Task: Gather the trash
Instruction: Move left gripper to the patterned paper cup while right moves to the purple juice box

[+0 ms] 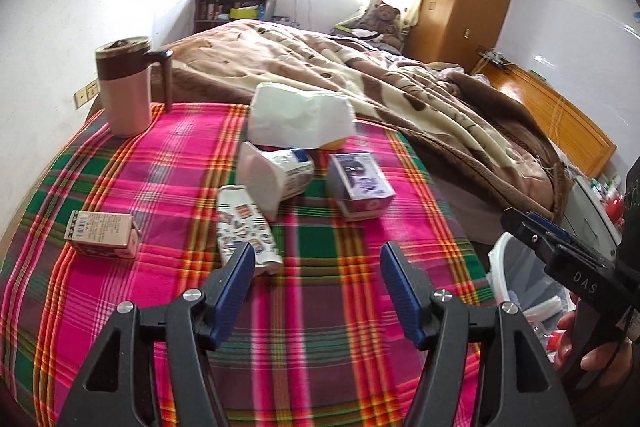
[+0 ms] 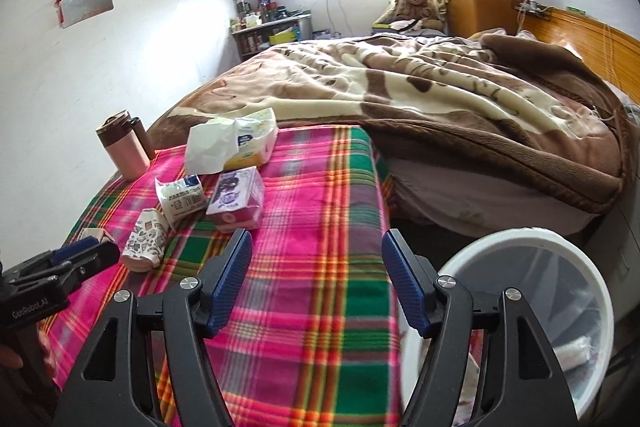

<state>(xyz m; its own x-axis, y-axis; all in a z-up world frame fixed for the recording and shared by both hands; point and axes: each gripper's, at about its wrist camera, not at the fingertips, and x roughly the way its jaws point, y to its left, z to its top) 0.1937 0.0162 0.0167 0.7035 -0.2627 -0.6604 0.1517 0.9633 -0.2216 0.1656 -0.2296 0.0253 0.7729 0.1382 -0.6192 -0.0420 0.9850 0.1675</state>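
between the left gripper's (image 1: 316, 263) blue pads lies only plaid cloth (image 1: 132, 167); its jaws stand well apart and hold nothing. just beyond the left pad, almost touching its tip, lies a patterned cup (image 1: 244, 227) on its side. past that cup, and touching it, a white tub (image 1: 272, 179) lies tipped with its mouth toward the camera. ahead of the right pad, a little farther off, sits a purple carton (image 1: 360, 187). beyond both, a white tissue pack (image 1: 300, 115) rests near the edge of a brown blanket (image 1: 400, 83). far to the left of the fingers a small brown box (image 1: 104, 233) lies flat, and farther back on that side a pink mug (image 1: 124, 87) stands upright. off to the right of the fingers a white bin (image 1: 520, 275) sits below the cloth's edge, with the right gripper above it.

the right gripper (image 2: 316, 263) is likewise wide open and empty, over bare plaid. the bin (image 2: 532, 291) is just right of its right finger, its rim partly hidden behind that finger; pale scraps show inside, too blurred to name. ahead and left of its left pad lie the carton (image 2: 238, 199), the tub (image 2: 180, 199) and the cup (image 2: 146, 239), with the tissue pack (image 2: 232, 143) beyond them. the left gripper (image 2: 86, 255) shows at the far left, near the cup, a hand (image 2: 16, 359) below it.
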